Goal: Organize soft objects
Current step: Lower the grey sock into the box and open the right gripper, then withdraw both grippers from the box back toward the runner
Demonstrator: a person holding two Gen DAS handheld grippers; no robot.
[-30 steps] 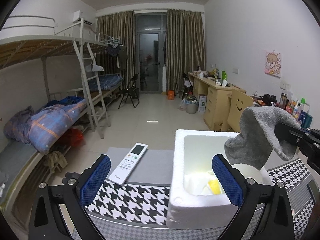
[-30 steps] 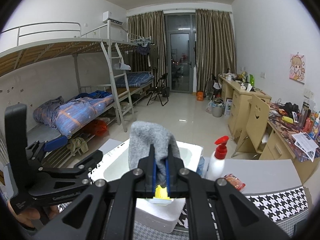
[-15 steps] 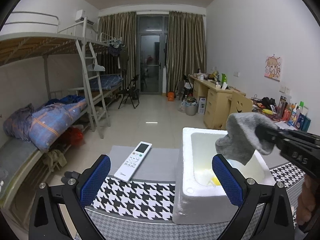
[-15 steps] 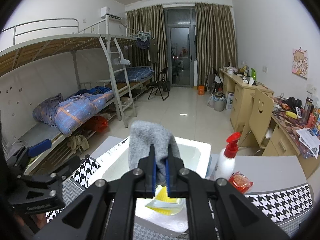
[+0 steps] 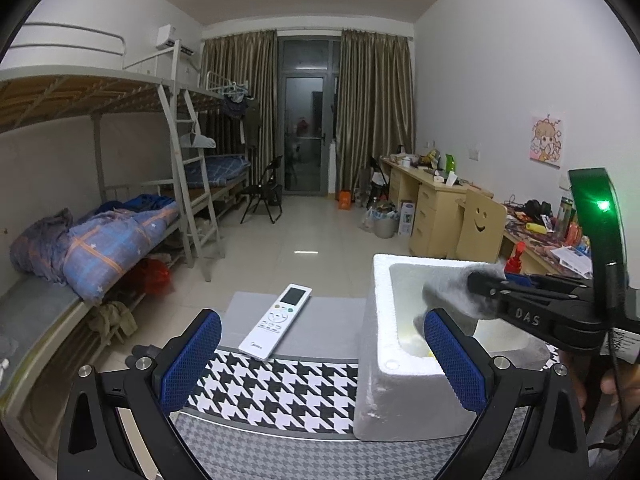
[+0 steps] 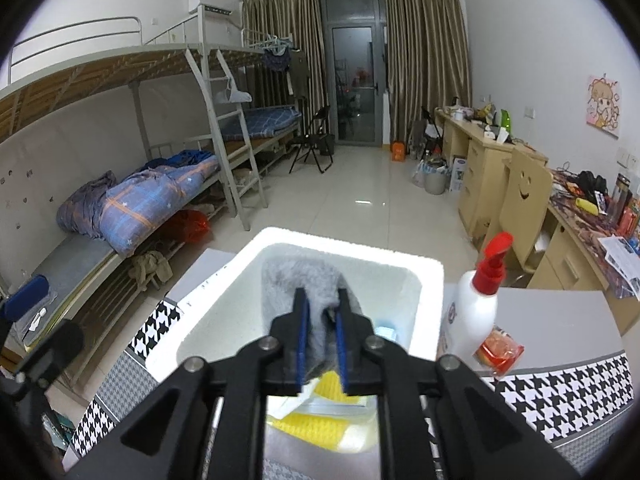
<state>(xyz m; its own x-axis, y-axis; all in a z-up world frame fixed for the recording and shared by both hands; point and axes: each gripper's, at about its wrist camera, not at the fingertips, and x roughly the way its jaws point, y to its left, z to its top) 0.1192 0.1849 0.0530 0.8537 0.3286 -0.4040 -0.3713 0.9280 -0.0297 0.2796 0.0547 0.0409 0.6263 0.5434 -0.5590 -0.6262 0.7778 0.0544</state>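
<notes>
A white foam box (image 5: pixel 380 364) stands on the table; it also shows in the right wrist view (image 6: pixel 240 280). My right gripper (image 6: pixel 321 344) sits over the box, its jaws slightly parted with a grey sock (image 6: pixel 304 280) between them; the sock hangs down inside the box. In the left wrist view the right gripper (image 5: pixel 486 290) reaches in from the right with the sock (image 5: pixel 448 288) at its tip. A yellow packet (image 6: pixel 324 428) lies in the box bottom. My left gripper (image 5: pixel 320 364) is open and empty, in front of the box.
A white remote control (image 5: pixel 276 322) lies on the grey mat left of the box. A white pump bottle with a red top (image 6: pixel 476 308) and a red packet (image 6: pixel 498 350) stand right of the box. The table has a houndstooth cloth (image 5: pixel 280 384).
My right gripper has lowered the grey sock from above the box down into it, and its jaws have parted a little. The left gripper has drawn back slightly.
</notes>
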